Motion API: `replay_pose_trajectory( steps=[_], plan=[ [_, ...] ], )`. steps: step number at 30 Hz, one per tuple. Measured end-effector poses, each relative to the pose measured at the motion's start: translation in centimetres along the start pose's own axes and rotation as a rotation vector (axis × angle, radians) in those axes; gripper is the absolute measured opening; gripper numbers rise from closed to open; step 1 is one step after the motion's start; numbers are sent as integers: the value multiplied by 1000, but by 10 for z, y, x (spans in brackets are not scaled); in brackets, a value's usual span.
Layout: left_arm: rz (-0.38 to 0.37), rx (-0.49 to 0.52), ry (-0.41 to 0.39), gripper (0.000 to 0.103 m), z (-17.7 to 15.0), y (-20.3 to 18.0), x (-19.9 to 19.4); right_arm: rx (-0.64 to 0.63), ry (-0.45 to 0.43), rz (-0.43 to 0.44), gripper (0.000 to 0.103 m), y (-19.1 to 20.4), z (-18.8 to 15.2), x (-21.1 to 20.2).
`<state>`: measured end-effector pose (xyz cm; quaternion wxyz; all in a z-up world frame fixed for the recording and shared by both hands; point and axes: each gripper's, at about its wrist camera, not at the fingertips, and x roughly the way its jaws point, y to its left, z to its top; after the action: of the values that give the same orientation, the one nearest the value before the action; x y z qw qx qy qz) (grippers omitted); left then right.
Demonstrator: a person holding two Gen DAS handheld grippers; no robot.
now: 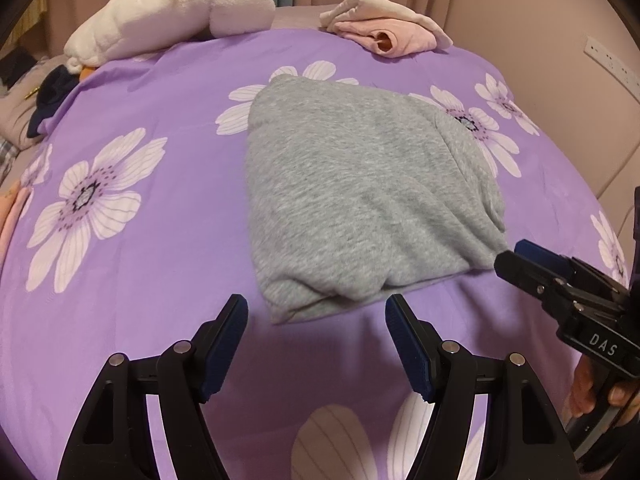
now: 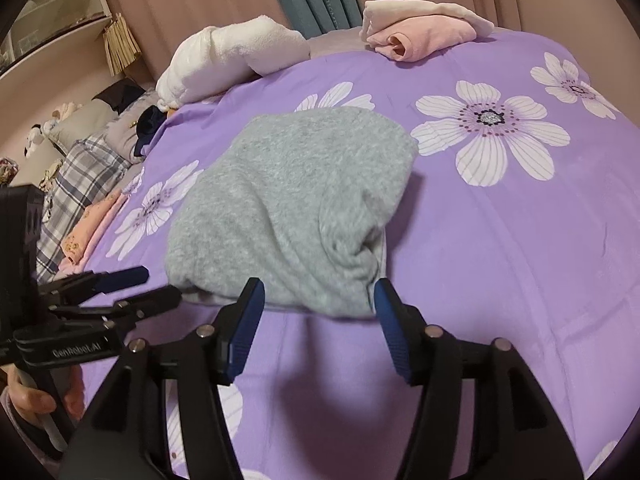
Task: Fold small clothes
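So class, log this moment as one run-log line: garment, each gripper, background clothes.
grey garment: folded on purple sheet | left gripper: open, empty | right gripper: open, empty | pink clothes: far edge

Grey fleece garment is folded into a chunky rounded bundle, laid flat on the purple flowered sheet; its near right corner looks bunched and wrinkled.

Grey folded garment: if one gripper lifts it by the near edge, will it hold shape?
Probably not. The grey folded garment looks like soft fleecy knit with sagging wrinkles, so it should droop and unfold. Likely light. On the purple floral sheet, a push probably bunches it rather than sliding it.
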<state>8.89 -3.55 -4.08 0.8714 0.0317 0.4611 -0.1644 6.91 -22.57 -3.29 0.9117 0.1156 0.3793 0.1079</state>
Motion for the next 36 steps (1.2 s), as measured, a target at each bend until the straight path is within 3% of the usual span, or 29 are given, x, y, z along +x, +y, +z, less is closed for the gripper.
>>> replay_pose_trajectory(
  steps=[12,16,19,25,28,30,36],
  plan=[
    [4,-28,16,71,-11,3,-12,1,8,-2,61,8,-10,-14],
    [4,-34,16,72,-13,4,-18,-6,1,-6,71,14,-10,-20],
    [9,-42,7,81,-14,5,-25,-18,-5,-19,79,20,-9,-25],
    [11,-46,-7,82,-13,5,-40,-29,-17,-30,90,28,-6,-35],
    [19,-55,-25,97,-12,6,-47,-40,-27,-31,97,32,-4,-41],
    [27,-68,-48,98,-11,7,-54,-46,-30,-40,103,34,-3,-44],
    [87,-88,-70,100,-6,11,-64,-62,-36,-63,103,39,1,-52]
  ],
)
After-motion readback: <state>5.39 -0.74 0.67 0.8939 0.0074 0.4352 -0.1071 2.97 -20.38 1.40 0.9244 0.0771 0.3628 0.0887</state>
